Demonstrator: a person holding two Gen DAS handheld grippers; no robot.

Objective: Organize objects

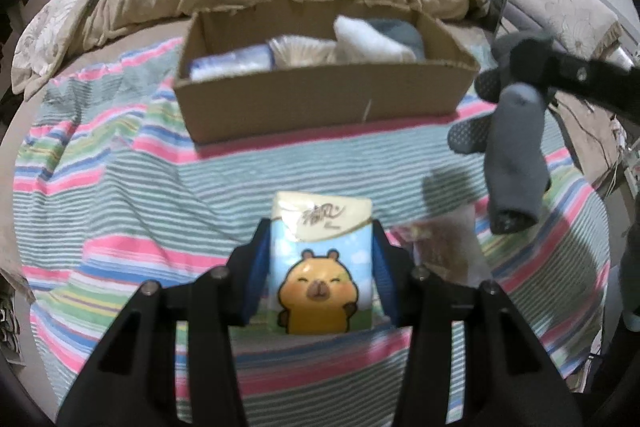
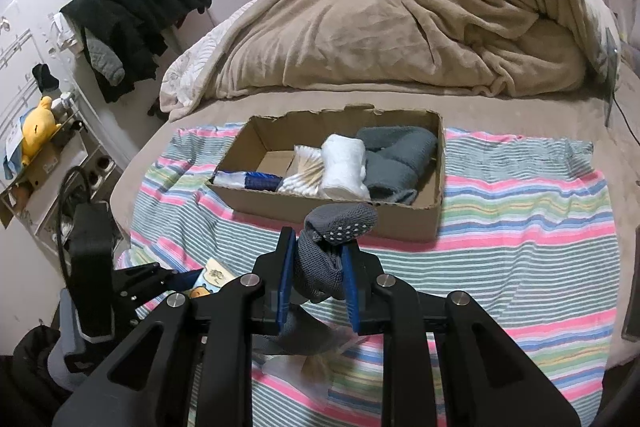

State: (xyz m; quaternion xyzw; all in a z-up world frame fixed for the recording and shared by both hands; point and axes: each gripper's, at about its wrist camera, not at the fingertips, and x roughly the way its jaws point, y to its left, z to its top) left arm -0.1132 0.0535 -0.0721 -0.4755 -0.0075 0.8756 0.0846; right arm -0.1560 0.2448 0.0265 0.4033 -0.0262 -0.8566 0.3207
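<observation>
A tissue pack (image 1: 322, 263) printed with a cartoon bear sits clamped between the blue pads of the left tool (image 1: 320, 267), held above the striped sheet (image 1: 120, 187) on the bed, while the right tool (image 2: 316, 275) is closed on a grey grip-dotted sock (image 2: 326, 251) hanging just beside it. Beyond both lies the cardboard box (image 2: 400, 223) on the sheet, holding a white rolled cloth (image 2: 344, 167), grey knitwear (image 2: 396, 155), cotton swabs (image 2: 304, 171) and a blue-and-white packet (image 2: 248, 181). A tan blanket (image 2: 400, 27) is heaped behind the box.
</observation>
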